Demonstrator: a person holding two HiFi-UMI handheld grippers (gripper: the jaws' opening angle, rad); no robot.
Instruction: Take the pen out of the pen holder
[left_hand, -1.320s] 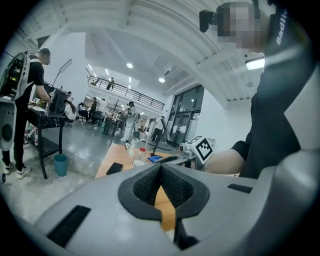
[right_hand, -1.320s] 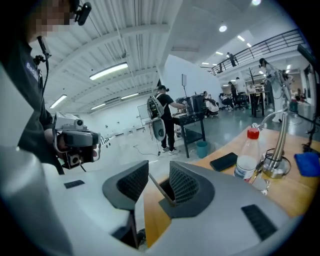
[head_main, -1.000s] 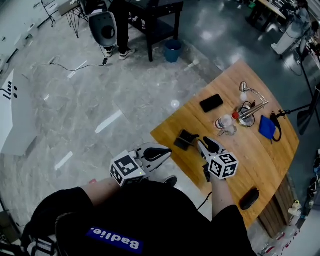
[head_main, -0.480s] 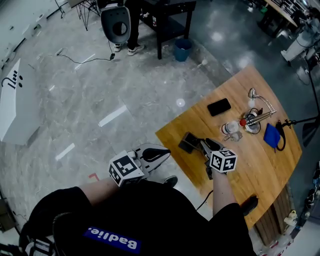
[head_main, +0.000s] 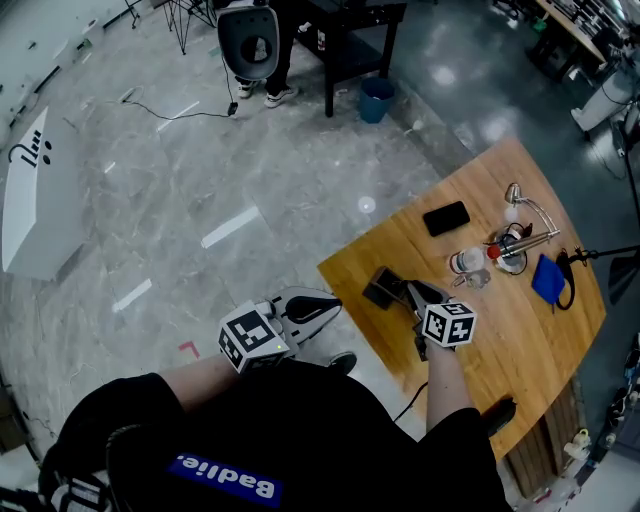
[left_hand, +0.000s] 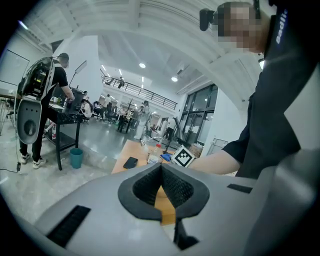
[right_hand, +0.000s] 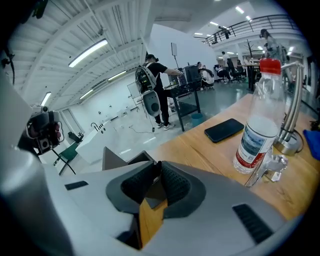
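Note:
The dark pen holder (head_main: 380, 288) stands near the close-left edge of the wooden table (head_main: 520, 340). My right gripper (head_main: 402, 291) reaches down to its right side. In the right gripper view the holder (right_hand: 122, 159) rises just behind the jaws. The right gripper (right_hand: 157, 169) is closing, and its pads pinch a thin dark tip that looks like the pen (right_hand: 157, 163); the rest of it is hidden. My left gripper (head_main: 333, 304) hangs off the table's edge over the floor. Its jaws are shut and hold nothing (left_hand: 161, 169).
A black phone (head_main: 446, 217), a plastic bottle (head_main: 468, 262), a desk lamp (head_main: 520, 235) and a blue pouch (head_main: 548, 282) lie farther back on the table. A dark object (head_main: 497, 410) lies near the front edge. A person with a backpack (right_hand: 152, 95) stands across the hall.
My right gripper has sunk toward the pen holder and its jaws have drawn together. The left gripper has hardly shifted.

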